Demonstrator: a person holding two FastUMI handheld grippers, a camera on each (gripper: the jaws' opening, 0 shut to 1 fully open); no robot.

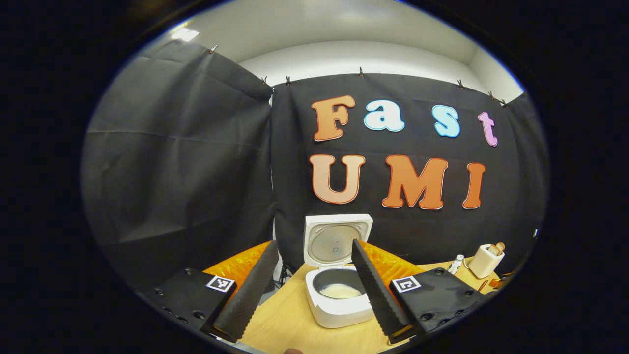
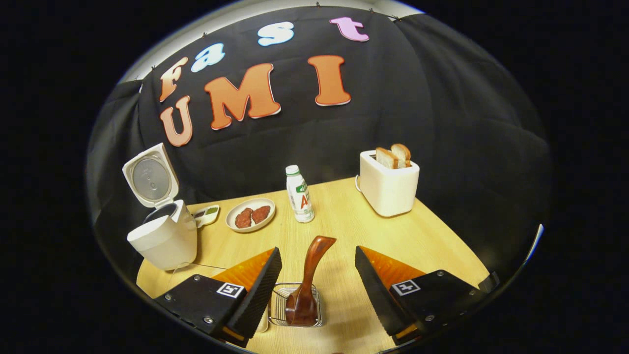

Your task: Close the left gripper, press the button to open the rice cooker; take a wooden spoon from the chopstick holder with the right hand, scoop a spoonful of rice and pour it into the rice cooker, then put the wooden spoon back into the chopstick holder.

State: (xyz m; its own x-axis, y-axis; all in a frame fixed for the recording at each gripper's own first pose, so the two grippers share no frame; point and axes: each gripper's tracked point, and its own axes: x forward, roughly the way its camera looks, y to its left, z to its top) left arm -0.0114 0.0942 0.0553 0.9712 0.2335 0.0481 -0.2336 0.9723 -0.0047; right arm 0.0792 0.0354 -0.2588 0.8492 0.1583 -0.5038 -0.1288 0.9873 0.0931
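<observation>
Rice cooker (image 1: 338, 275), lower centre of the left gripper view, lid up with rice inside — we judge scooping done. Wooden spoon (image 2: 307, 280) rests in the chopstick holder (image 2: 295, 305), bottom centre; both the left tool (image 1: 314, 290) and right tool (image 2: 314, 290) gape empty — nothing left.

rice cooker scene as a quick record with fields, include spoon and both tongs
rice cooker: lid up, rice in the pot
wooden spoon: standing in the chopstick holder, handle up
left tongs: open, empty, facing the cooker
right tongs: open, either side of the spoon, not touching it
table: plate of patties, bottle, toaster with two bread slices
</observation>
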